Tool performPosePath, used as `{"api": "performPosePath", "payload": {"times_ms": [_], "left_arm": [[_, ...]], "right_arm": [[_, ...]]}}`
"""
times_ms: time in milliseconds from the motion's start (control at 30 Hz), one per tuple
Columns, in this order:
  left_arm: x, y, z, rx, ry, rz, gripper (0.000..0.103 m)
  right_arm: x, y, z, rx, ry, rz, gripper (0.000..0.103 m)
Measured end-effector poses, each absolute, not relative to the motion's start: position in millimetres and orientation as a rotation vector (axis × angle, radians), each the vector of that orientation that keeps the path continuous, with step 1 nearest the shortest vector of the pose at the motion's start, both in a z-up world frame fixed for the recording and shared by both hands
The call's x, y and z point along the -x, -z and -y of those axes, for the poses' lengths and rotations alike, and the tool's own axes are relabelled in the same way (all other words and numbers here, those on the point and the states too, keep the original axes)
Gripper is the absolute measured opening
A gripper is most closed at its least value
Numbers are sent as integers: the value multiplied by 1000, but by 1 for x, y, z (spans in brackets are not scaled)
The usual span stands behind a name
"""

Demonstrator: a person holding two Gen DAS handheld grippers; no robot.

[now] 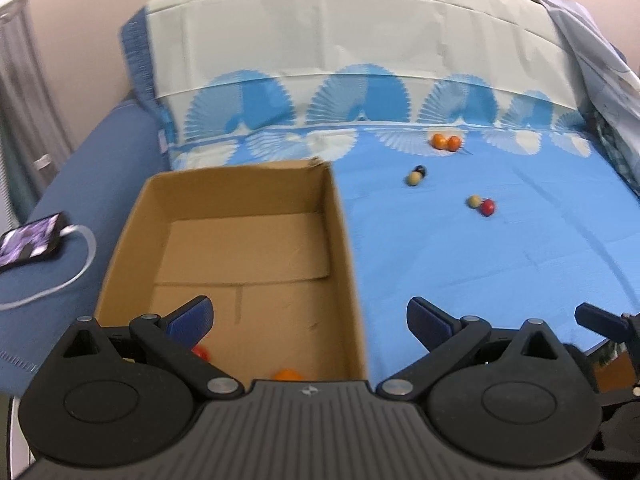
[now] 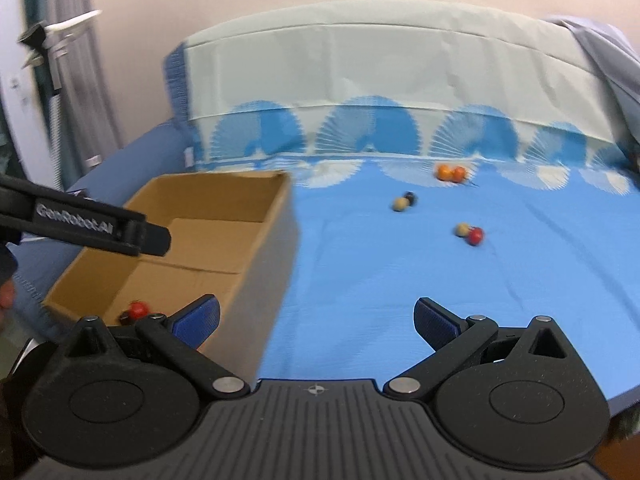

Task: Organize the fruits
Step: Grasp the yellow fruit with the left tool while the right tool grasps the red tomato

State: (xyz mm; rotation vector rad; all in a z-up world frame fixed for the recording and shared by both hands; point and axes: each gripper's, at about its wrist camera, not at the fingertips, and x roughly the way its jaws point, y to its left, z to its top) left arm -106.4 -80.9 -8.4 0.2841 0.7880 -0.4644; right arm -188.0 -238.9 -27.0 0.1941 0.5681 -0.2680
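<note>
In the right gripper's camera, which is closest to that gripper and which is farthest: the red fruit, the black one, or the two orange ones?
From the right gripper, judged in its own view:
1. Red fruit, ahead and to the right, touching a pale one.
2. Black fruit, farther back, nearer the middle.
3. Orange pair, farthest, by the pillow.

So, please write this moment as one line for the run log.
left gripper: open, empty | right gripper: open, empty | cardboard box: some fruit | blue sheet: six fruits
</note>
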Motion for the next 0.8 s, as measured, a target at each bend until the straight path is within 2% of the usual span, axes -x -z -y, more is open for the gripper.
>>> {"api": "performPosePath", "payload": {"times_ms": [400,633,800], "left_arm": [[12,29,233,-312,583,-840,103],[-68,101,330,-357,688,-841,103],[-127,158,381,-394,678,-924,103]], "right_arm": [[136,71,362,-313,534,-543,102],[59,124,435,-258,686,-536,102],[4,166,479,-238,740,-579,102]]}}
